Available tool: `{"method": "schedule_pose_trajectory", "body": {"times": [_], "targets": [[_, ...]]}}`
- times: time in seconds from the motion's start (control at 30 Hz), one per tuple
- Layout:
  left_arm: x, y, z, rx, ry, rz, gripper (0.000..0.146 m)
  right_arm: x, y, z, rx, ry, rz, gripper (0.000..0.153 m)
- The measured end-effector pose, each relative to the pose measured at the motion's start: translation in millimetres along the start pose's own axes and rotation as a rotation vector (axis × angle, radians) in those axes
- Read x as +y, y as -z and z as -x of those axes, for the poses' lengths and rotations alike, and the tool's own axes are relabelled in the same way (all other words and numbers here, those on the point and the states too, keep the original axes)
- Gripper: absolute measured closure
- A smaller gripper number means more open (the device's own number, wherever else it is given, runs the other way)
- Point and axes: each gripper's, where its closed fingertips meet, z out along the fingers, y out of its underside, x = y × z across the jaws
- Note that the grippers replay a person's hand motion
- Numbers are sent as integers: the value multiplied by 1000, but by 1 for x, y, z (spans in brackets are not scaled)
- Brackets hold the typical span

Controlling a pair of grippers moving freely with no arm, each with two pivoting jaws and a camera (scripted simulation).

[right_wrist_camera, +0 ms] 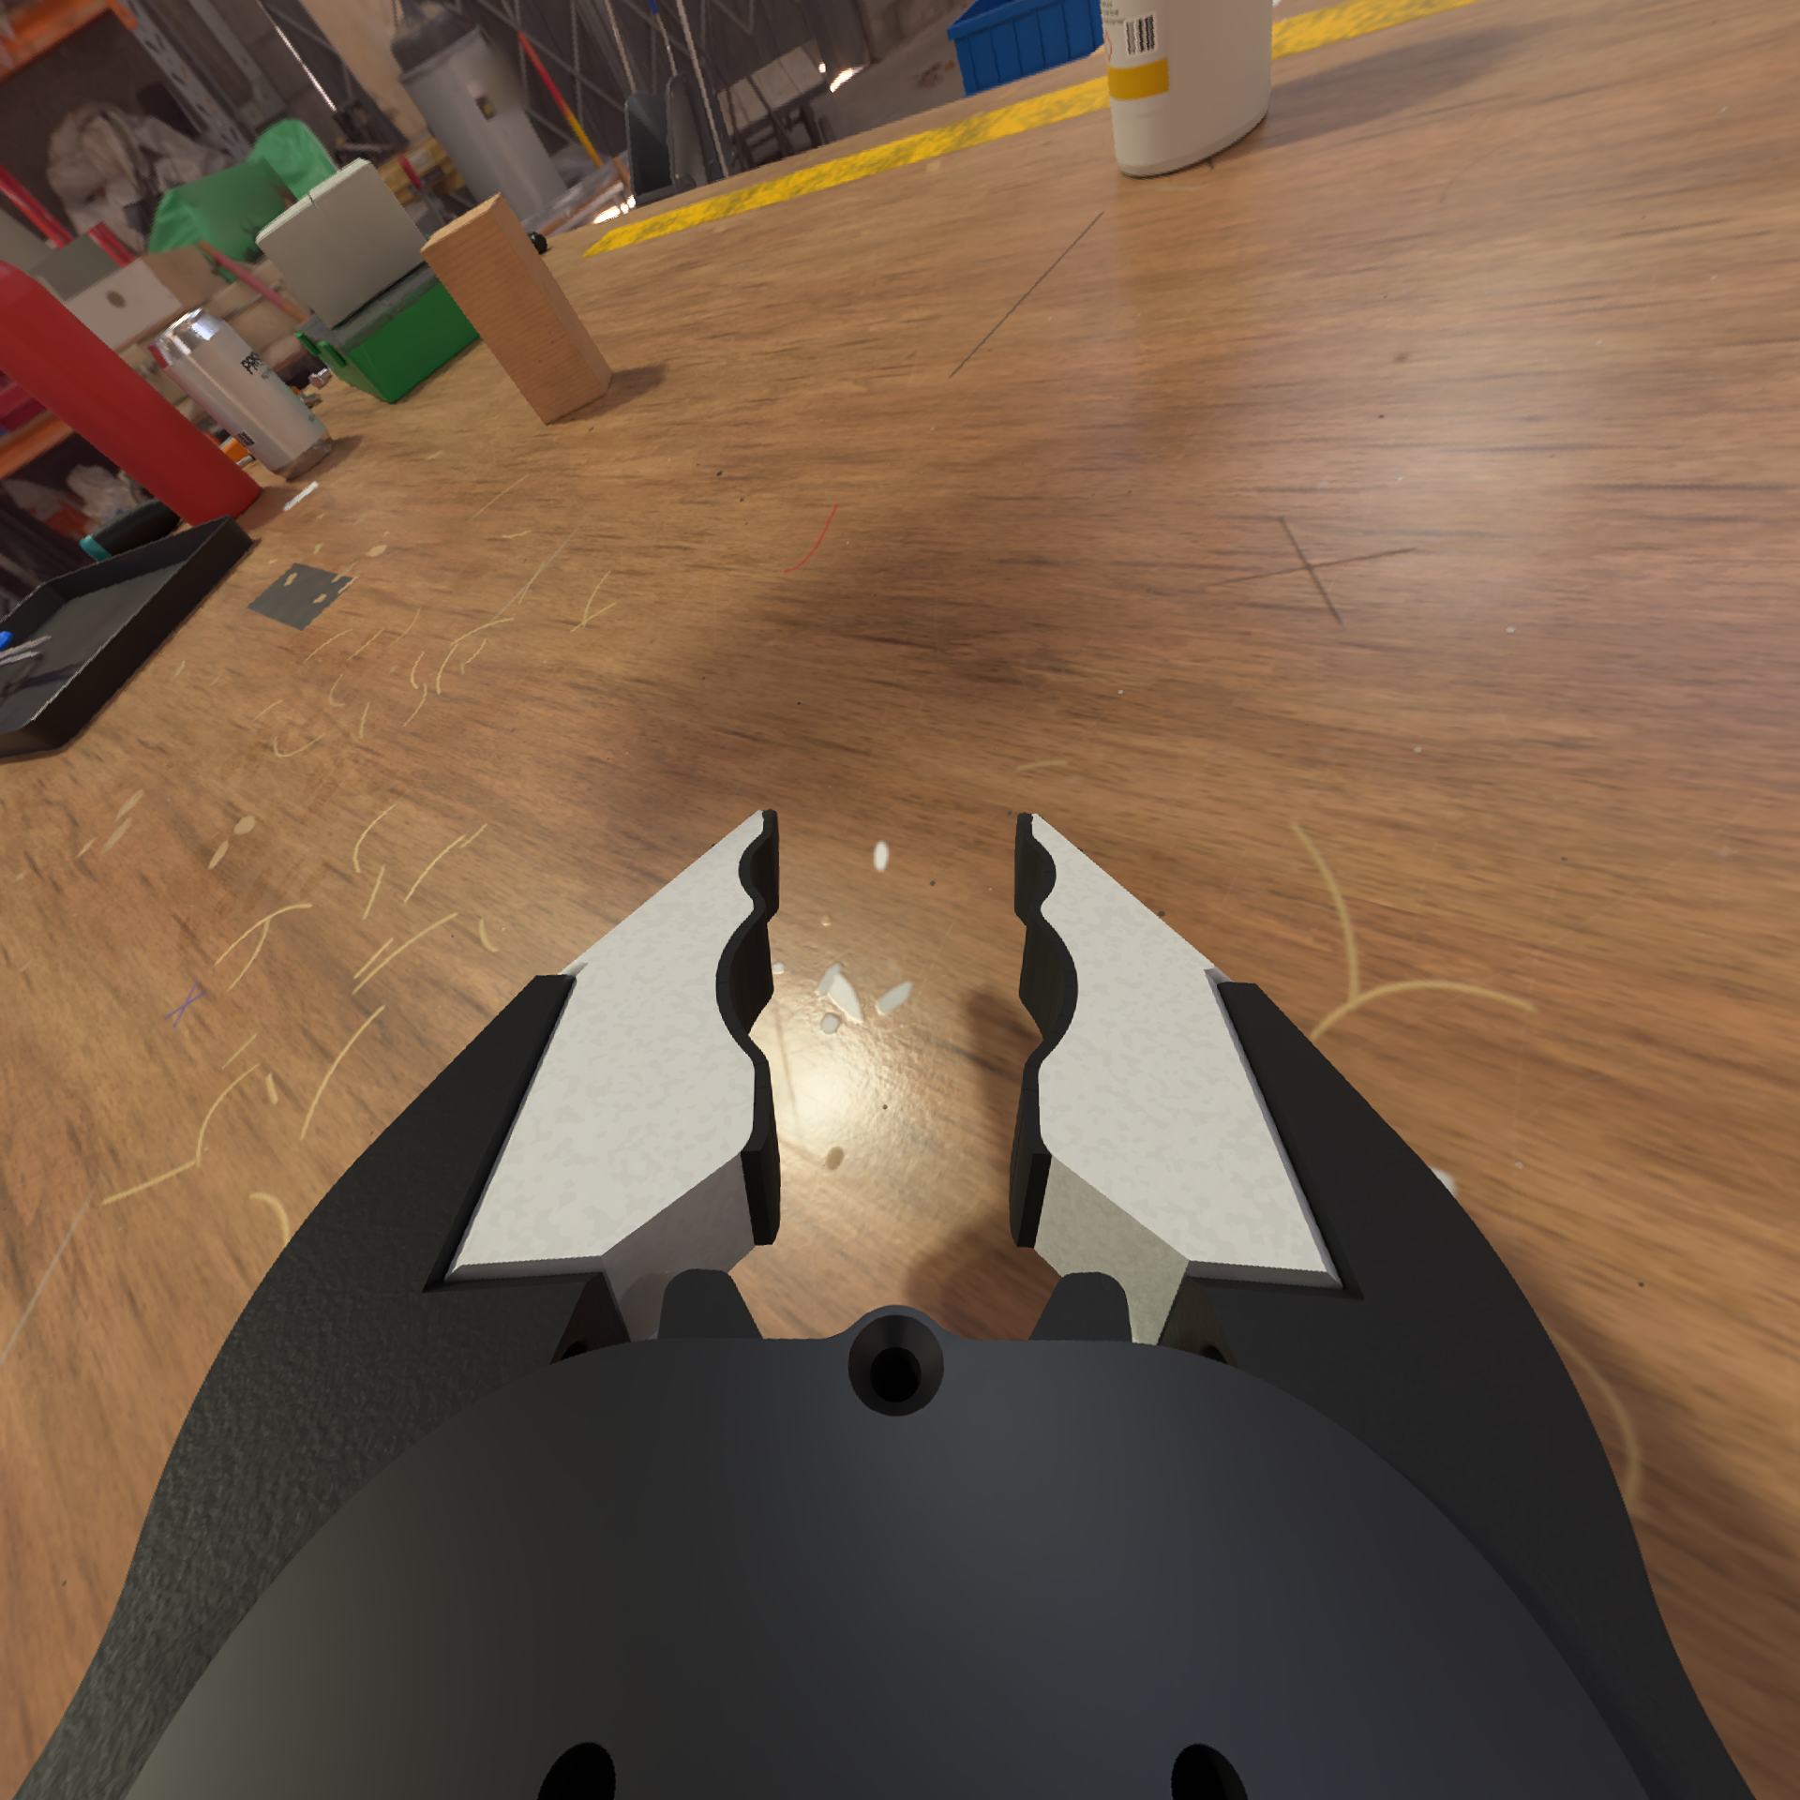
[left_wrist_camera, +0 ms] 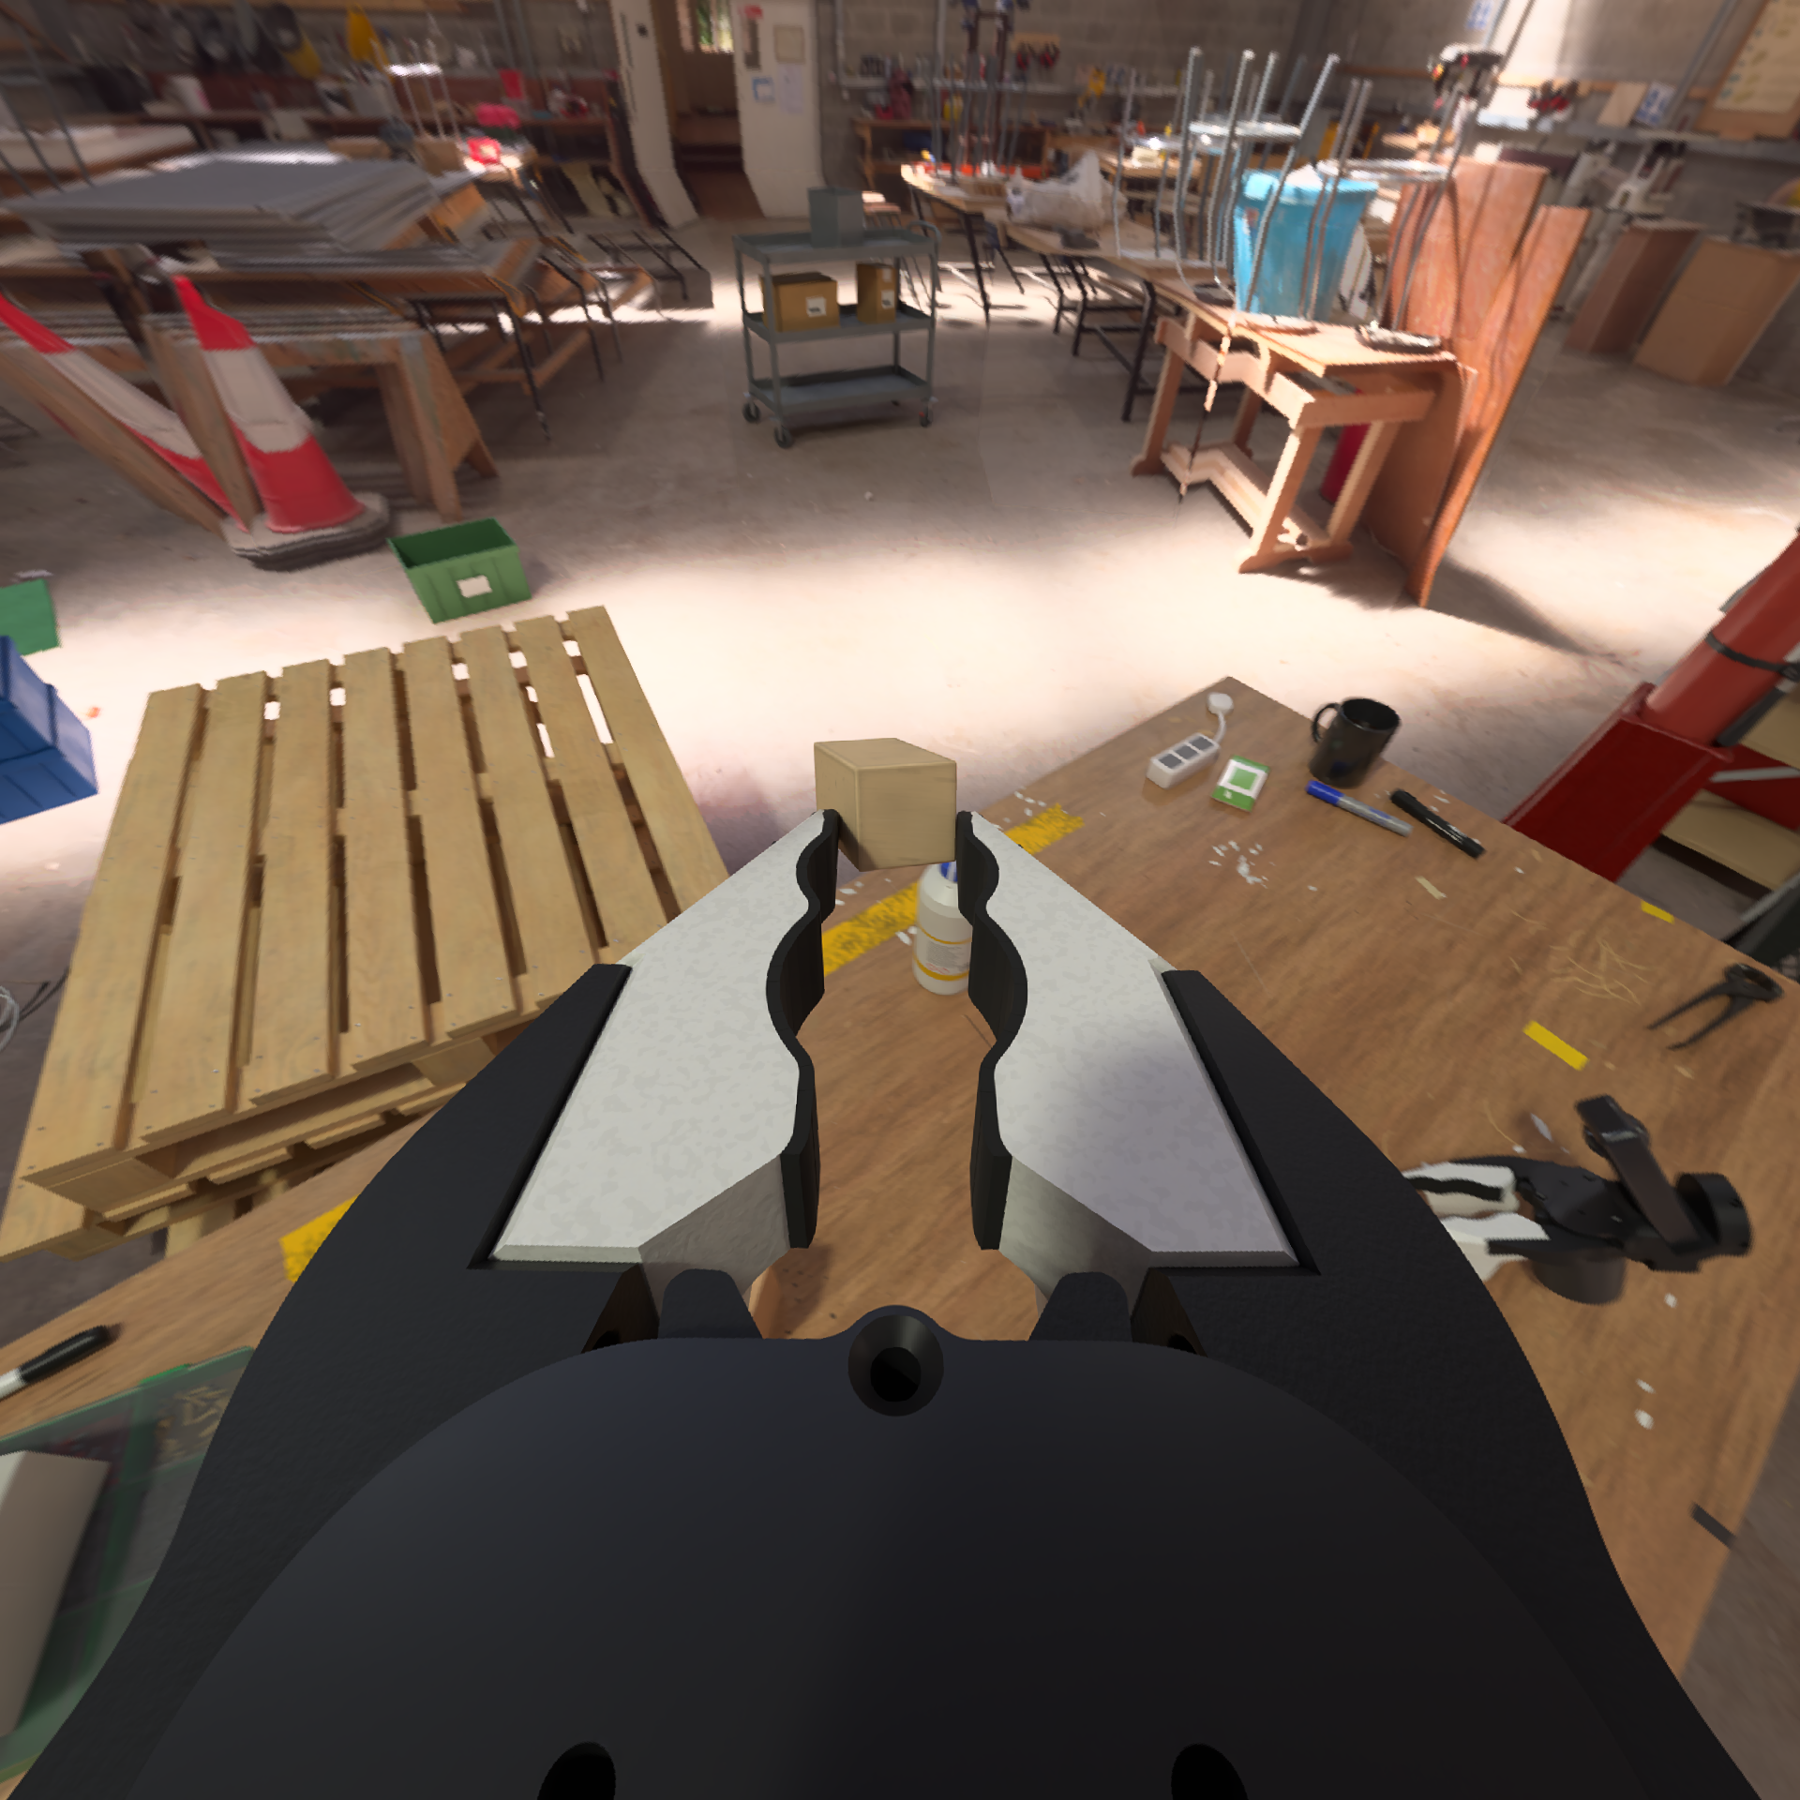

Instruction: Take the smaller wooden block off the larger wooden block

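Note:
My left gripper (left_wrist_camera: 894, 828) is shut on the smaller wooden block (left_wrist_camera: 884, 801), a pale cube held at the fingertips well above the wooden table (left_wrist_camera: 1315, 984). The larger wooden block (right_wrist_camera: 516, 307), a tall light-brown piece, stands upright on the table at the upper left of the right wrist view, with nothing on top of it. My right gripper (right_wrist_camera: 896, 828) is open and empty, low over the table (right_wrist_camera: 1071, 584), well short of the larger block. The right gripper also shows at the right of the left wrist view (left_wrist_camera: 1578, 1213).
A white glue bottle (left_wrist_camera: 941, 930) stands below the held cube, also in the right wrist view (right_wrist_camera: 1188, 78). A mug (left_wrist_camera: 1352, 740), power strip (left_wrist_camera: 1183, 758), markers (left_wrist_camera: 1356, 806) and pliers (left_wrist_camera: 1719, 1003) lie far right. A can (right_wrist_camera: 243, 390), green box (right_wrist_camera: 390, 336) and black tray (right_wrist_camera: 107, 623) sit left.

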Motion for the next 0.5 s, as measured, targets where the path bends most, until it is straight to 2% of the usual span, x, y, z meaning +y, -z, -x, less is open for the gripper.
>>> {"method": "schedule_pose_trajectory", "body": {"times": [0.13, 0.23, 0.37, 0.5], "targets": [[24, -24, -66, 95, 74, 37, 122, -4, 0, 2, 3, 20, -23, 104], [52, -50, -115, 252, 243, -5, 122, -9, 1, 7, -4, 42, -49, 104], [101, -87, -158, 477, 561, -150, 122, -16, 3, 11, 16, 100, -89, 103], [187, -129, -187, 679, 987, -291, 122, -19, 5, 25, -6, 221, -113, 101]]}}
